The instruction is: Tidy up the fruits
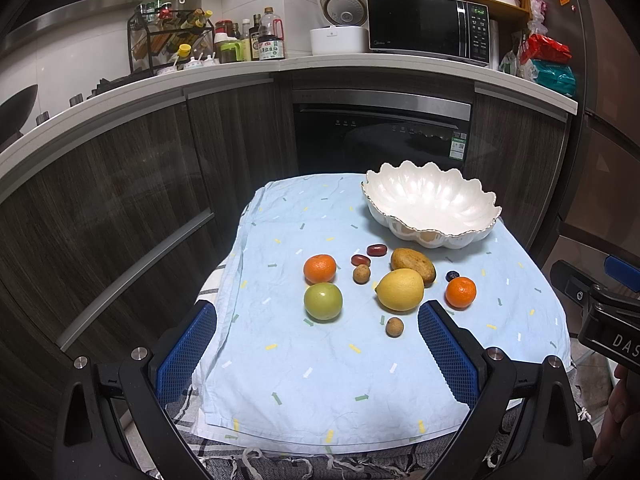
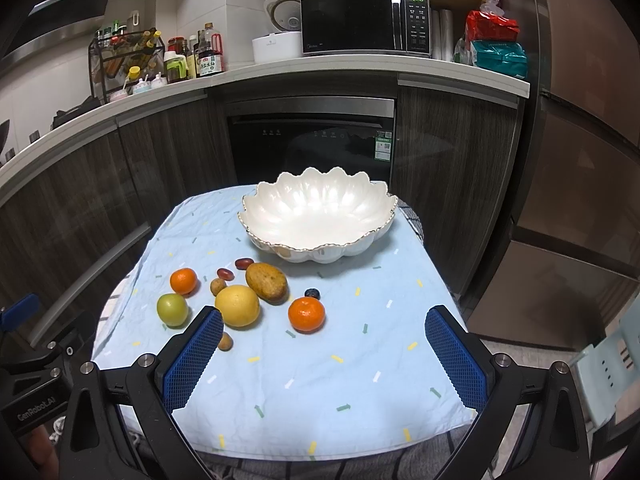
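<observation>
A white scalloped bowl (image 1: 430, 204) (image 2: 318, 218) stands empty at the far side of a light blue cloth (image 1: 320, 360) (image 2: 320, 380). Loose fruit lies in front of it: a yellow lemon (image 1: 400, 290) (image 2: 237, 306), a brownish mango (image 1: 413, 265) (image 2: 266, 282), two oranges (image 1: 319, 269) (image 1: 461, 292) (image 2: 306, 314) (image 2: 183, 281), a green apple (image 1: 323, 301) (image 2: 172, 310), two red dates (image 1: 377, 250) (image 1: 360, 260), small brown longans (image 1: 361, 274) (image 1: 394, 327) and a dark blueberry (image 1: 452, 276) (image 2: 312, 293). My left gripper (image 1: 318, 350) and right gripper (image 2: 324, 354) are both open and empty, held near the cloth's front edge.
Dark wood cabinets and a built-in dishwasher (image 1: 380, 132) stand behind the table. The counter above holds a microwave (image 1: 428, 26), a rice cooker (image 1: 340, 20) and sauce bottles (image 1: 248, 38). A fridge (image 2: 580, 160) stands at the right. The right gripper's body (image 1: 600, 308) shows in the left wrist view.
</observation>
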